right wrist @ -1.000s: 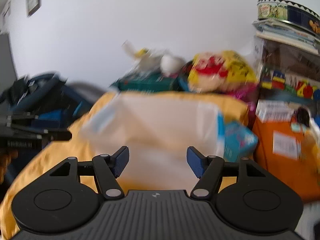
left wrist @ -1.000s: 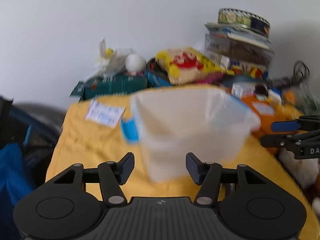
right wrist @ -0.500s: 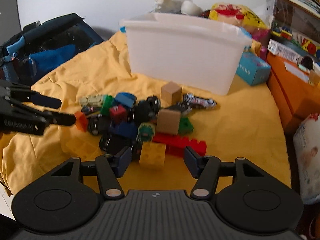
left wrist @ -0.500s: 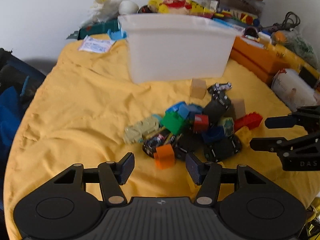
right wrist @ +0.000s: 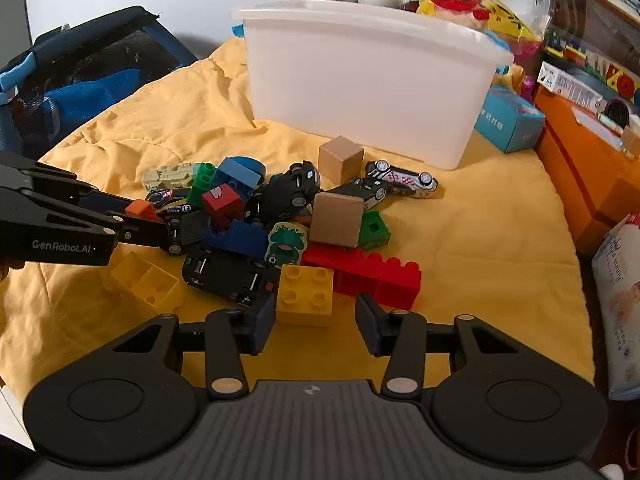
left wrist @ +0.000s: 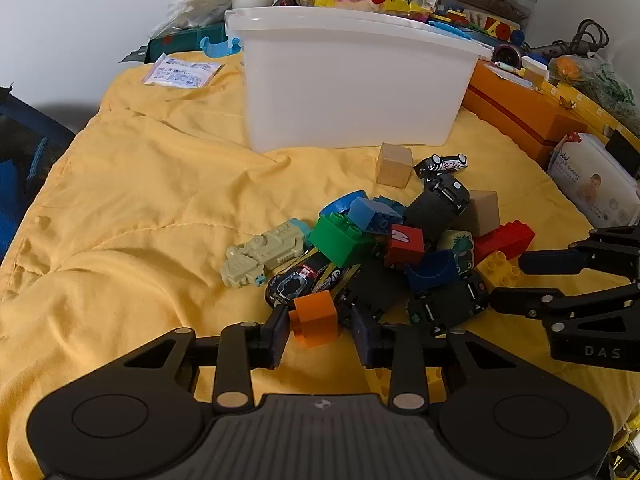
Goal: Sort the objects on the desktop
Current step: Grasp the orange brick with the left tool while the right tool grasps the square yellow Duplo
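A pile of toy bricks, wooden cubes and toy cars lies on a yellow cloth [left wrist: 140,208] in front of a white plastic bin [left wrist: 352,80]. My left gripper [left wrist: 320,336] is open, its fingers on either side of an orange brick [left wrist: 314,316] at the pile's near edge. My right gripper [right wrist: 316,320] is open around a yellow square brick [right wrist: 306,294], beside a red long brick [right wrist: 368,276]. The bin also shows in the right wrist view [right wrist: 368,80]. A second yellow brick [right wrist: 146,284] lies loose at the left.
Orange boxes [left wrist: 520,112] and a wipes pack [left wrist: 596,184] line the right edge. A teal box [right wrist: 508,118] stands beside the bin. A blue-black bag [right wrist: 72,80] sits off the left edge. Bags and boxes crowd the back by the wall.
Both grippers tipped down from the bin and moved in to the pile. The left now brackets the orange brick, the right the yellow brick. Both stay open.
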`<state>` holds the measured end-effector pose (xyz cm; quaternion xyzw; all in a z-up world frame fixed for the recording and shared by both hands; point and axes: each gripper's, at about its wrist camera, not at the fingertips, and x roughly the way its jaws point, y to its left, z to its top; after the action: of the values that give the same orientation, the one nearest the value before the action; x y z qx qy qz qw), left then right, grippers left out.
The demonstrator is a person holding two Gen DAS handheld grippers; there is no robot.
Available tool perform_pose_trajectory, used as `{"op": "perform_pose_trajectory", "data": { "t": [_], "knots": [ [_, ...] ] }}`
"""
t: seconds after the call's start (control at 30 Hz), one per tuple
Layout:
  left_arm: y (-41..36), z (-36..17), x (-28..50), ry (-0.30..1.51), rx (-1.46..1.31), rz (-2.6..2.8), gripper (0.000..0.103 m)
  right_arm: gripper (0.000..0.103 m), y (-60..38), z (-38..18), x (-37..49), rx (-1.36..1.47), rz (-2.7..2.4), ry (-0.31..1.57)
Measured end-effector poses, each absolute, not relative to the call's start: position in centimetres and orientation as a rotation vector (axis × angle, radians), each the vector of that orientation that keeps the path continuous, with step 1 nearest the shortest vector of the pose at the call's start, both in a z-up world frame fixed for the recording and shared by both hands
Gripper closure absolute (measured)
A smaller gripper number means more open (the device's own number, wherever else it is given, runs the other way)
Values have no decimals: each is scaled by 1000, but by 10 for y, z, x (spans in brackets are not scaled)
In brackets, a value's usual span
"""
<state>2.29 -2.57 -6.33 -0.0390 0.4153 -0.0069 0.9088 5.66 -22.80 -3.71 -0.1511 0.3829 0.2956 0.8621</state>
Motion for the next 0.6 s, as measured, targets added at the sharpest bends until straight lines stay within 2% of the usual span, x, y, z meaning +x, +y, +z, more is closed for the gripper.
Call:
{"op": "perform_pose_trajectory", "data": {
  "t": [0.13,0.17,0.2,0.23,0.6],
  "knots": [
    [-26,-65,22,851,-88,-2,65,55,-224,-41,59,-322,615,804],
    [-27,-65,23,849,-84,-3,65,62,-223,-43,60,-324,617,806],
    [-27,-65,22,847,-80,-7,72,67,-223,-44,61,-322,624,813],
    [-27,-65,22,847,-75,-8,75,68,-222,-44,63,-317,634,822],
    [-22,-41,18,781,-89,-8,75,68,-237,-28,59,-253,653,787]
  ]
}}
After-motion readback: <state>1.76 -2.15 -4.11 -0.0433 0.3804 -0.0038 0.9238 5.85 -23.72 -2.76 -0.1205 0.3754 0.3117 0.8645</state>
